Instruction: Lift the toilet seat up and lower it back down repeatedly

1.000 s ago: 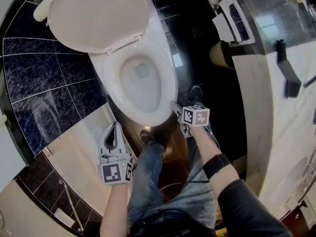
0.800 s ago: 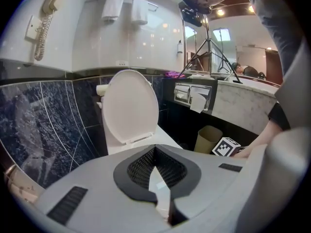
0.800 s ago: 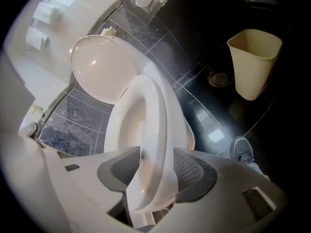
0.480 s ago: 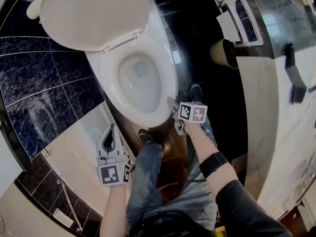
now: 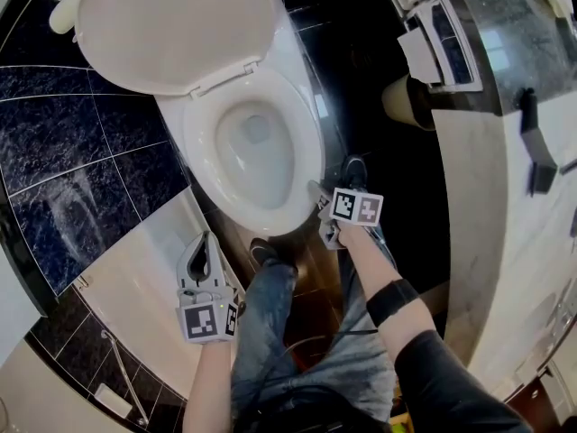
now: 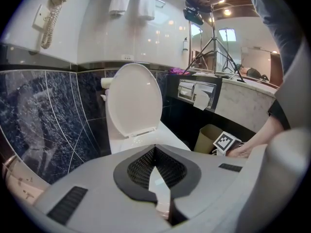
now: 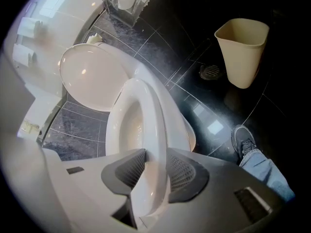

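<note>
- A white toilet on dark marbled floor tiles, seen from above; its lid [image 5: 171, 25] stands upright.
- The toilet seat [image 5: 306, 165] lies down on the bowl.
- The right gripper [image 5: 317, 192] is at the seat's front rim. Its jaws have just been closing, and both pads now sit against the rim between them.
- The left gripper [image 5: 209, 237] hangs apart from the toilet, over the floor, jaws together and empty.
- A beige waste bin [image 7: 241, 50] stands near the toilet.
</note>
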Demonstrator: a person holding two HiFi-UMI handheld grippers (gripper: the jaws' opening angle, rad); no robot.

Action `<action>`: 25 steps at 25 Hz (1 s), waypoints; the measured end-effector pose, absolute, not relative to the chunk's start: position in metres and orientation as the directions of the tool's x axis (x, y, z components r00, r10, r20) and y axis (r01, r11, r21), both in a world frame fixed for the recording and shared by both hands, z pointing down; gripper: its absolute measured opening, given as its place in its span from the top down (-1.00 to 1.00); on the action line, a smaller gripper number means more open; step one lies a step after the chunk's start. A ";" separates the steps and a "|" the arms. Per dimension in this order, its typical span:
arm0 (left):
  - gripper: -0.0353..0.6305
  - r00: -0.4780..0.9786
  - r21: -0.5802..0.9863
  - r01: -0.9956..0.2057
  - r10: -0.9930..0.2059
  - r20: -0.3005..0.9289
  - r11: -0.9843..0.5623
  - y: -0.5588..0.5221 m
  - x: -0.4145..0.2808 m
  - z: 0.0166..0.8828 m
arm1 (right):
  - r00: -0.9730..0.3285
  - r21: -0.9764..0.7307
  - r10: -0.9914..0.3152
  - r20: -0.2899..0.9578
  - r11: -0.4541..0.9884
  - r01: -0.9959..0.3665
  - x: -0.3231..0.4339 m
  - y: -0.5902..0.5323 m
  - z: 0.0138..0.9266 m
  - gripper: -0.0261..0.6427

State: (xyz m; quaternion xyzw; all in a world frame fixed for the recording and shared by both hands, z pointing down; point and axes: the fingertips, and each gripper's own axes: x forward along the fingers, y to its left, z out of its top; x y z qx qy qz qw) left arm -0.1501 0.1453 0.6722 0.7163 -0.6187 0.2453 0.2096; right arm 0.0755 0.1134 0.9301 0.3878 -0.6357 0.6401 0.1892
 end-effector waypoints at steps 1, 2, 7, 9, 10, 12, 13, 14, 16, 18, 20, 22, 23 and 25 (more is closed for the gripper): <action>0.90 0.115 -0.002 -0.989 -0.783 0.611 -0.147 0.145 -0.150 0.672 | -0.629 -0.669 -0.251 0.735 -0.122 -0.733 0.076 0.113 0.930 0.48; 0.90 0.117 0.000 -0.989 -0.783 0.611 -0.147 0.144 -0.149 0.673 | -0.632 -0.673 -0.253 0.732 -0.125 -0.729 0.076 0.113 0.929 0.48; 0.90 0.123 0.007 -0.989 -0.782 0.610 -0.151 0.141 -0.147 0.673 | -0.657 -0.707 -0.278 0.700 -0.142 -0.693 0.073 0.111 0.914 0.48; 0.90 0.124 0.009 -0.989 -0.782 0.611 -0.150 0.140 -0.145 0.671 | -0.661 -0.711 -0.279 0.696 -0.144 -0.688 0.074 0.111 0.907 0.48; 0.90 0.125 0.010 -0.989 -0.782 0.611 -0.150 0.139 -0.144 0.669 | -0.663 -0.713 -0.279 0.695 -0.146 -0.686 0.074 0.111 0.902 0.48; 0.90 0.129 0.013 -0.988 -0.783 0.608 -0.152 0.137 -0.142 0.664 | -0.668 -0.720 -0.283 0.688 -0.150 -0.678 0.075 0.110 0.891 0.49; 0.90 0.131 0.017 -0.988 -0.783 0.608 -0.152 0.137 -0.141 0.661 | -0.672 -0.725 -0.286 0.683 -0.151 -0.672 0.074 0.108 0.884 0.49; 0.90 0.133 0.023 -0.988 -0.780 0.611 -0.151 0.137 -0.140 0.658 | -0.677 -0.731 -0.289 0.677 -0.153 -0.665 0.074 0.107 0.876 0.50; 0.90 0.136 0.035 -0.989 -0.773 0.620 -0.146 0.139 -0.138 0.652 | -0.687 -0.743 -0.295 0.664 -0.154 -0.652 0.072 0.104 0.859 0.50; 0.90 0.136 0.033 -0.988 -0.769 0.625 -0.148 0.144 -0.136 0.646 | -0.697 -0.755 -0.301 0.651 -0.161 -0.636 0.071 0.100 0.841 0.51; 0.90 0.138 0.031 -0.988 -0.762 0.632 -0.153 0.150 -0.134 0.639 | -0.707 -0.768 -0.310 0.636 -0.168 -0.618 0.070 0.095 0.821 0.51; 0.90 0.138 0.031 -0.988 -0.752 0.645 -0.155 0.158 -0.131 0.633 | -0.717 -0.782 -0.321 0.619 -0.169 -0.599 0.068 0.088 0.800 0.52; 0.90 0.136 0.031 -0.988 -0.744 0.654 -0.154 0.162 -0.130 0.631 | -0.720 -0.787 -0.326 0.612 -0.168 -0.593 0.066 0.084 0.790 0.51; 0.90 0.132 0.034 -0.988 -0.730 0.671 -0.148 0.171 -0.128 0.628 | -0.721 -0.791 -0.333 0.608 -0.169 -0.589 0.065 0.076 0.772 0.50</action>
